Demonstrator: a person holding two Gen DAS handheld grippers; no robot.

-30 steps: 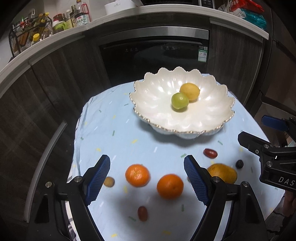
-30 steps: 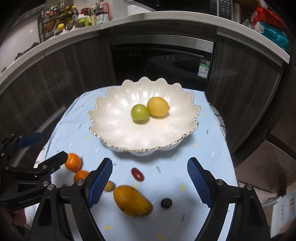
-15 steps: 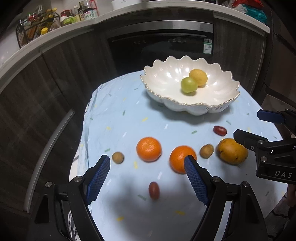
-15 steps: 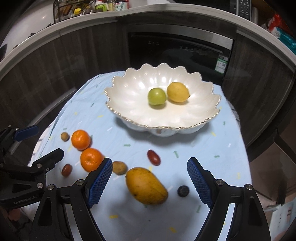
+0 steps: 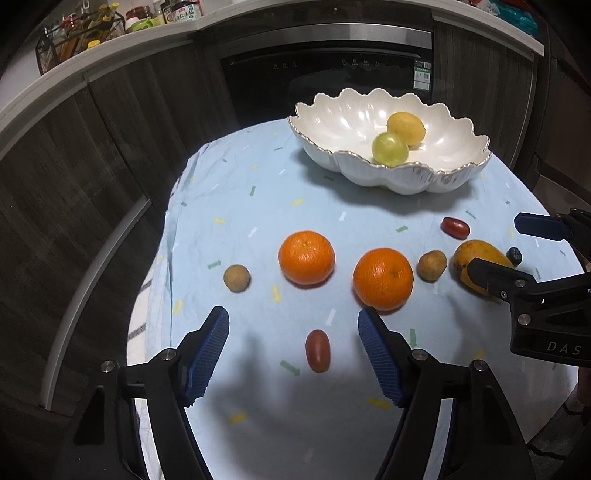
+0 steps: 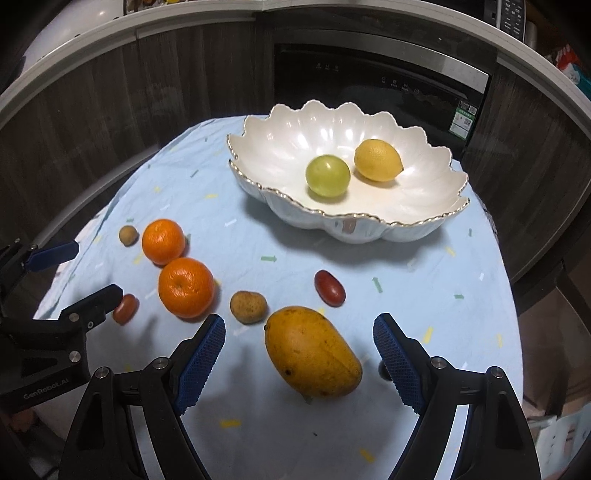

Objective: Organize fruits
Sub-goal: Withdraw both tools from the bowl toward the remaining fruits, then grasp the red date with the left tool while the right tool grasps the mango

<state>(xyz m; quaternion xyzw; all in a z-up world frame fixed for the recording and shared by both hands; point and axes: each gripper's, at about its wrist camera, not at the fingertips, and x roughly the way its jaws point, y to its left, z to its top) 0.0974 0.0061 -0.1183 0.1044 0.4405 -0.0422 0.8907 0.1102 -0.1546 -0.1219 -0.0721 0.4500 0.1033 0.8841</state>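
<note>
A white scalloped bowl (image 5: pixel 391 177) (image 6: pixel 351 229) at the back of the table holds a lemon (image 5: pixel 405 128) and a green fruit (image 5: pixel 389 148). Two oranges (image 5: pixel 306 257) (image 5: pixel 383 278), two small brown fruits (image 5: pixel 236 278) (image 5: pixel 432 265), two small red fruits (image 5: pixel 317 350) (image 5: pixel 455 226), a mango (image 6: pixel 312 350) and a dark berry (image 5: pixel 514 256) lie on the cloth. My left gripper (image 5: pixel 293 325) is closing; the nearer red fruit lies between its fingers, untouched. My right gripper (image 6: pixel 299 326) stands open astride the mango, pads clear of it.
The round table carries a pale blue cloth (image 5: pixel 258 206) with confetti marks, and its edge drops off at left and front. Dark cabinets and a built-in oven (image 5: pixel 325 74) stand behind. A worktop above holds bottles in a rack (image 5: pixel 77 33).
Both grippers have come down toward the loose fruit. The nearer red fruit now lies between the left fingers, the mango between the right ones. The left jaws have narrowed.
</note>
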